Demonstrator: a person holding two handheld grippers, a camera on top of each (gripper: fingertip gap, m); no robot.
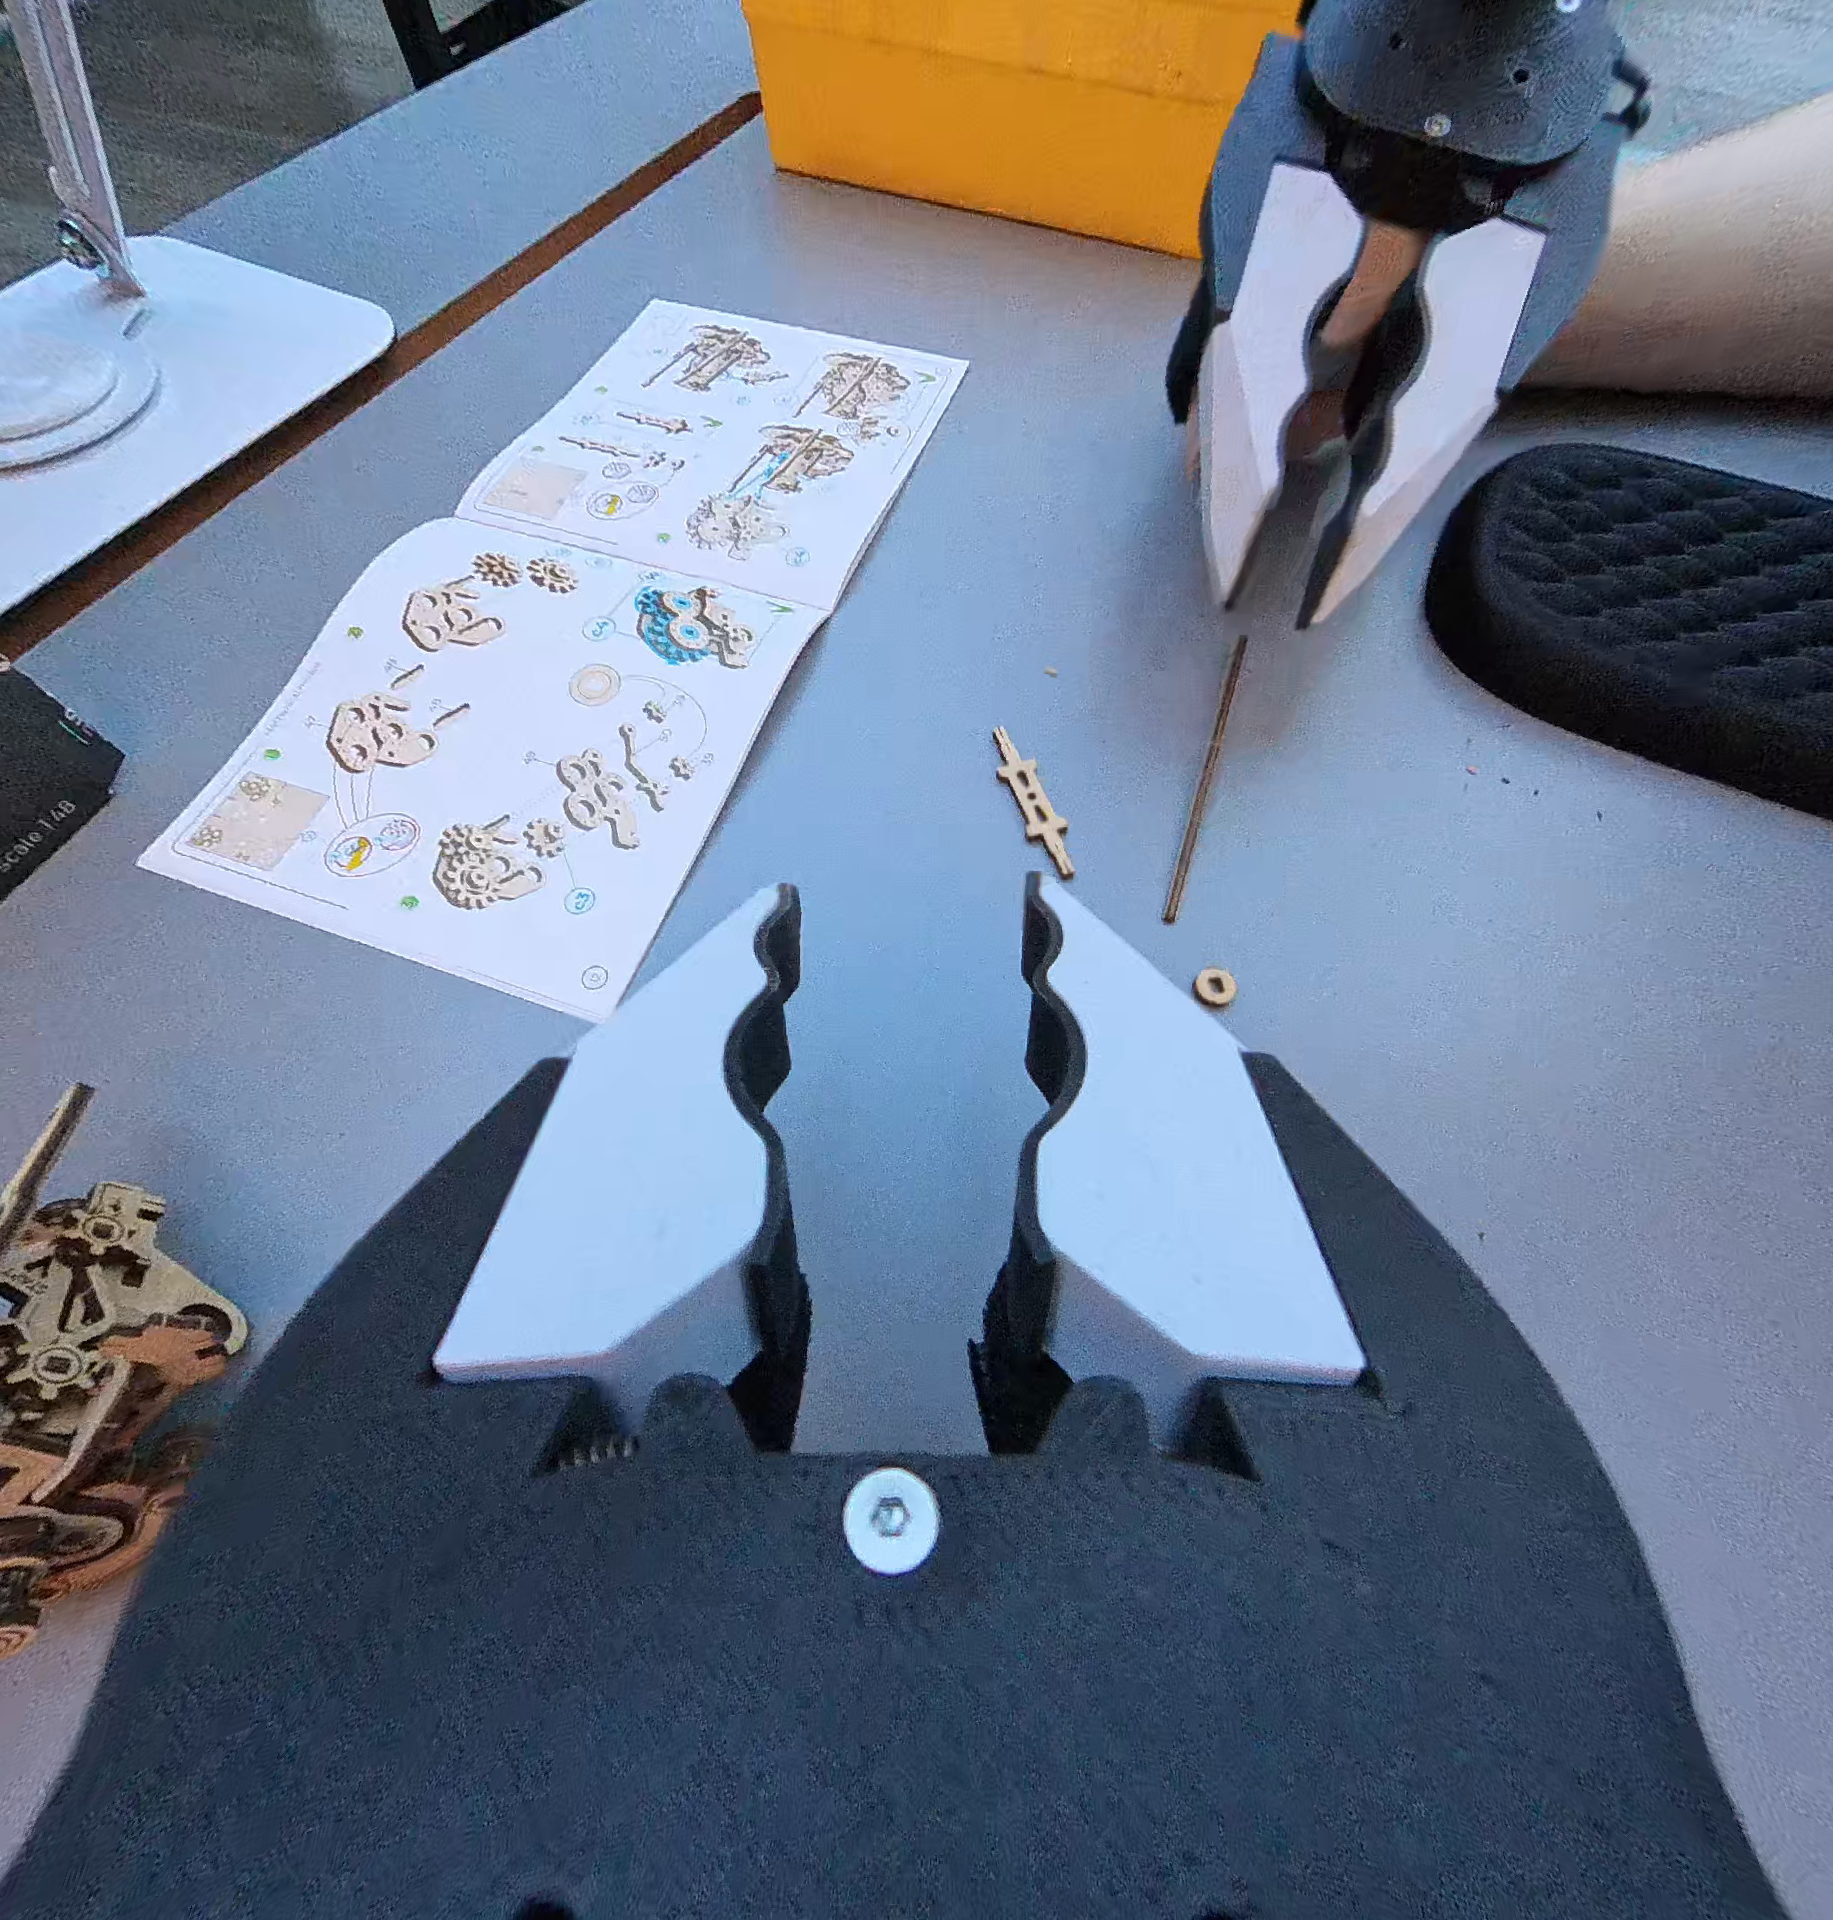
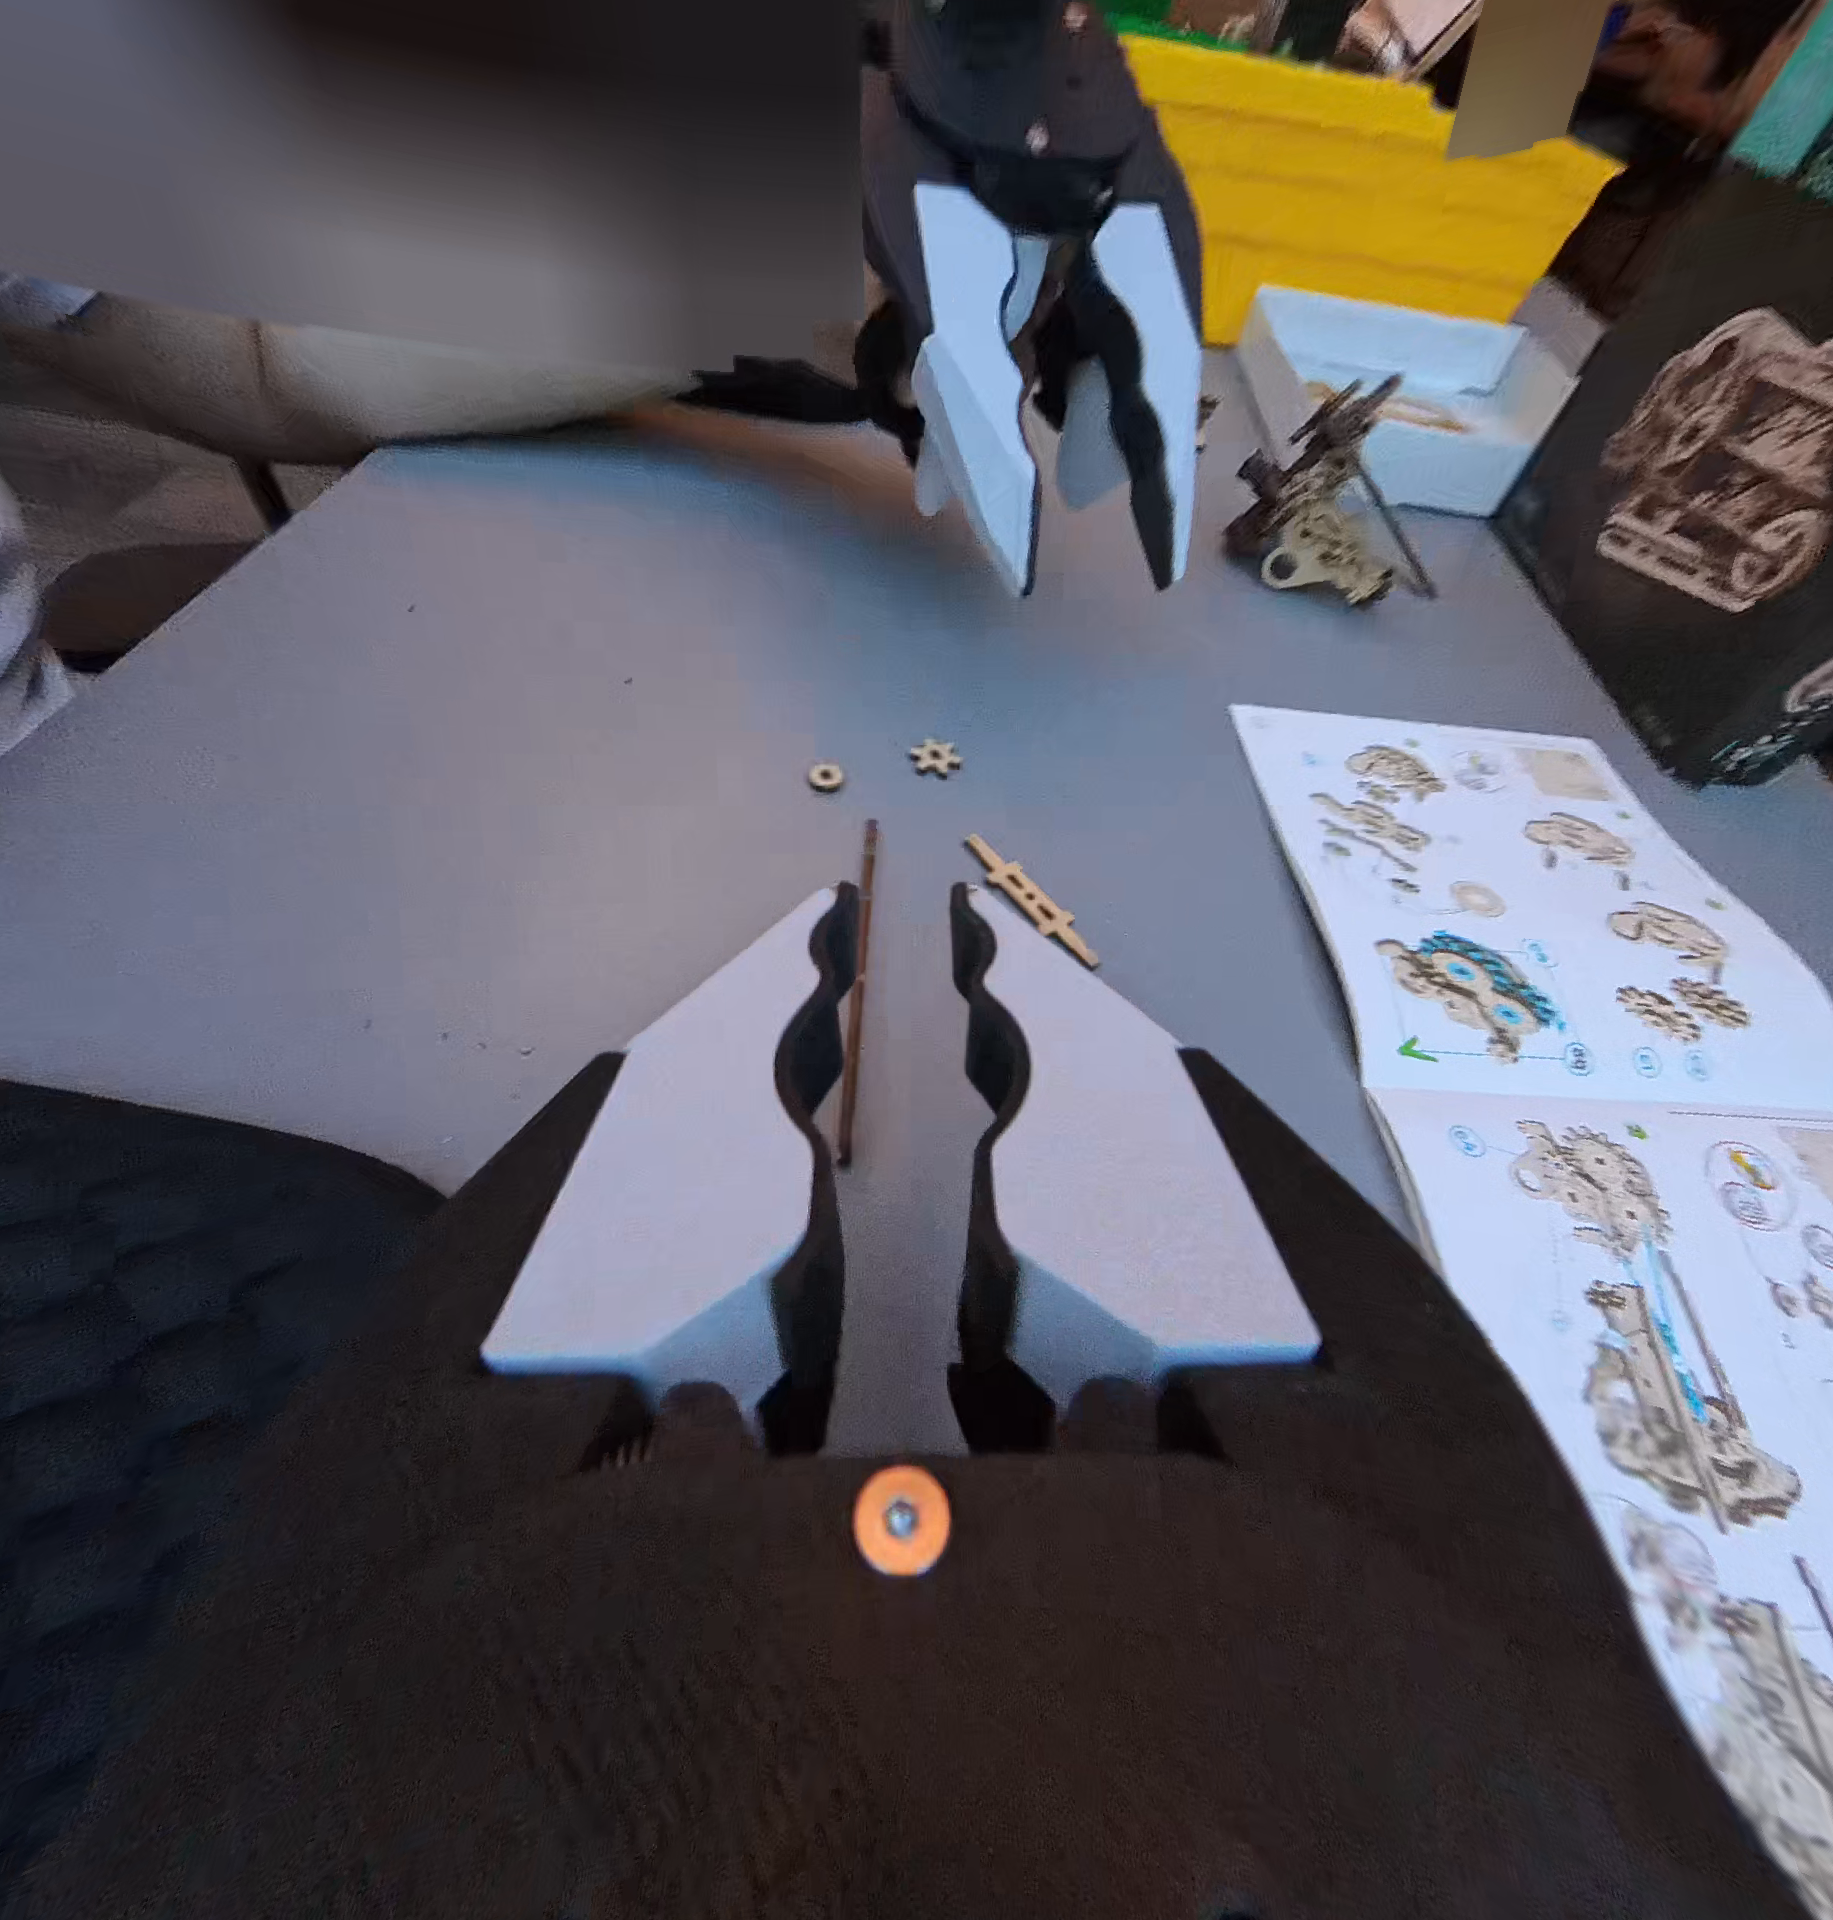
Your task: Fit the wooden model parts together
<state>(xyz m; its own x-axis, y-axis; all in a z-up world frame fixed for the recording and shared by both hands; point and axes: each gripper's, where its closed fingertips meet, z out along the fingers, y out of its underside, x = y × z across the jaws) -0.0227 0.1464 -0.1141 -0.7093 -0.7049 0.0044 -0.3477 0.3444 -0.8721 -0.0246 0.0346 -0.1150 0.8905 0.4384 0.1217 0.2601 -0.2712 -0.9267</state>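
Parted and empty, the right gripper (image 2: 901, 894) straddled the thin wooden rod (image 2: 858, 987) at frame centre; the notched strip (image 2: 1031, 902) lay just beside. The left gripper (image 1: 910, 896) hovered open. The flat rod could slip when pinched.

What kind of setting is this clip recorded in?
Probably a hobby or lab worktable: an open instruction booklet, loose wooden parts such as a notched strip, and a half-built wooden model on a grey table.
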